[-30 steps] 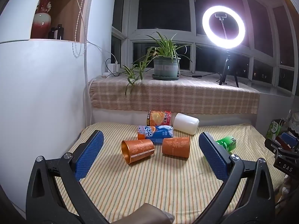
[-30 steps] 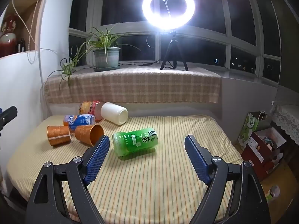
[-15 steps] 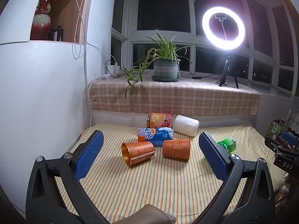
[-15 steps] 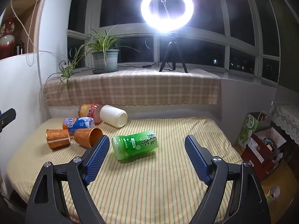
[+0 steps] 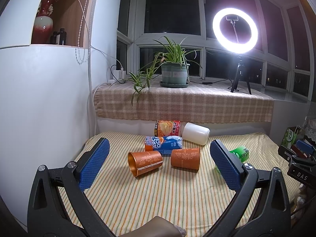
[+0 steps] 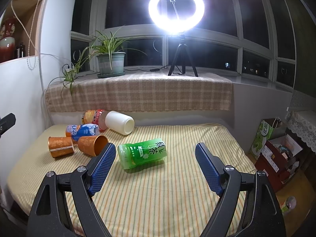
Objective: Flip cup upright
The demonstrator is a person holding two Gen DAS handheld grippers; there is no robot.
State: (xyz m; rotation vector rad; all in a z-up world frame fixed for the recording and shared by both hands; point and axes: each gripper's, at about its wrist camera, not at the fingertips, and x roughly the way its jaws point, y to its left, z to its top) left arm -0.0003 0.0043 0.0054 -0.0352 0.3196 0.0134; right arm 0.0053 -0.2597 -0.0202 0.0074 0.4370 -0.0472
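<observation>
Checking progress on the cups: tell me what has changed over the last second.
Little has changed. The right gripper has eased slightly nearer the green bottle; the left gripper barely shifted. Both stay open and empty. The two orange cups, the other bottles and the white jar lie on their sides where they were.

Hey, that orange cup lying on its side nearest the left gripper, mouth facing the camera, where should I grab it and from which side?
Grip the orange cup across its side wall near the middle, coming from above with the open left gripper. It lies on its side on the striped mat, mouth toward the left, so both flanks are likely free. The second orange cup lies apart on the right.
</observation>
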